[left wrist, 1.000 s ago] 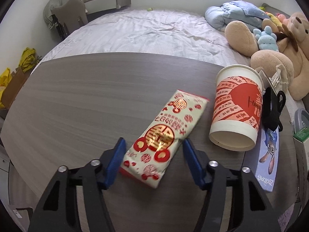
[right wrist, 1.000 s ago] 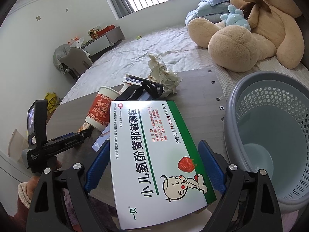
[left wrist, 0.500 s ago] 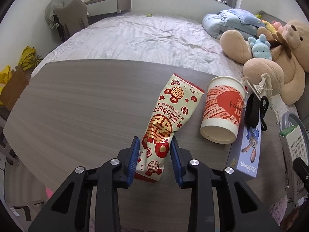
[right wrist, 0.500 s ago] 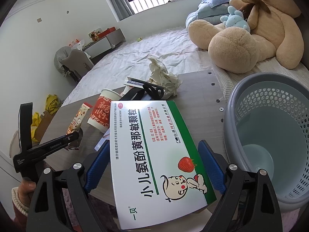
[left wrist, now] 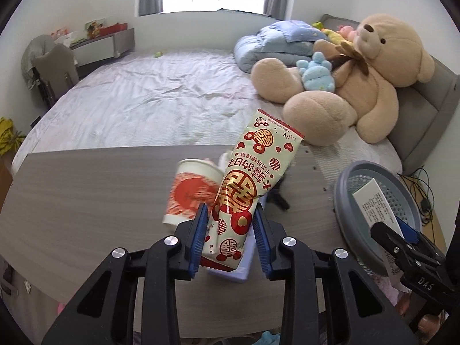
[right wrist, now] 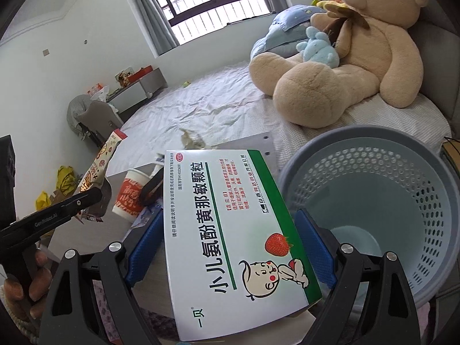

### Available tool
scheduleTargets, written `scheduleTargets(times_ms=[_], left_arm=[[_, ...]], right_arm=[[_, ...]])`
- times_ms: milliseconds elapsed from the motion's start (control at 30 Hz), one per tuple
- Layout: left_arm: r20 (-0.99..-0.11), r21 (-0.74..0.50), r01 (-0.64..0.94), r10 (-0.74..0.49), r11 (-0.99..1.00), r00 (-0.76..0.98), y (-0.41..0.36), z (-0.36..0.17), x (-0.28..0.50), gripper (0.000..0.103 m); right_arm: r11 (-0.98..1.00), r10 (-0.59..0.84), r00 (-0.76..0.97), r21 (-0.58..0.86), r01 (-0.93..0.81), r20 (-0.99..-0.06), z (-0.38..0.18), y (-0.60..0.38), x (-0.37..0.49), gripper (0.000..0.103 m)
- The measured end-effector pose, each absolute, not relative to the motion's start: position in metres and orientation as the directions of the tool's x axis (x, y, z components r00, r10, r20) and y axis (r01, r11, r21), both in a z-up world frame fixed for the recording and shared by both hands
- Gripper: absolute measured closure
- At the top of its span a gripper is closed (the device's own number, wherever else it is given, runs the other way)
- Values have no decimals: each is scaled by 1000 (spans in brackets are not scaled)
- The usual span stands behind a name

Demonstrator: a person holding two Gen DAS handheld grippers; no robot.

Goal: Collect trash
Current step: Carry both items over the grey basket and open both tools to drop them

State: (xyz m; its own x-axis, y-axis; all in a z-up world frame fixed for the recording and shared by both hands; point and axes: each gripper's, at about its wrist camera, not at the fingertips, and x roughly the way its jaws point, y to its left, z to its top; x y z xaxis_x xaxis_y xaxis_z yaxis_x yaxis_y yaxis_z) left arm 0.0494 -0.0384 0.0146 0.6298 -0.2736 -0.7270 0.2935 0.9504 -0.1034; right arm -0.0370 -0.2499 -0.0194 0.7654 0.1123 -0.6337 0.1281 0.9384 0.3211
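Left wrist view: left gripper clamps the snack packet above the table.
Right wrist view: right gripper grips the medicine box beside the basket.

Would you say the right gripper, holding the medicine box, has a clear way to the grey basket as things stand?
Probably yes. The right gripper is shut on the medicine box, and the grey basket stands just beside it with its mouth open and nothing across it; the left gripper and its snack wrapper sit off to the other side.
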Motion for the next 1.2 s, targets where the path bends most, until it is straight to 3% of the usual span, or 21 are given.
scheduleTargets(times_ms=[333, 700, 933, 1200], left_arm=[[-763, -97, 541, -411, 836, 499, -176, -4, 44, 71], [-811, -52, 608, -388, 793, 437, -239, -26, 39, 69], [-800, -40, 586, -377, 809, 466, -238, -18, 40, 34], [-801, -37, 557, -358, 830, 480, -231, -17, 42, 32]], right_arm=[[901, -128, 719, 223, 371, -683, -28, -344, -78, 17], [900, -163, 710, 192, 392, -686, -34, -371, -84, 17], [899, -153, 720, 207, 386, -677, -31, -377, -80, 17], [902, -155, 718, 199, 383, -678, -28, -372, -77, 16]])
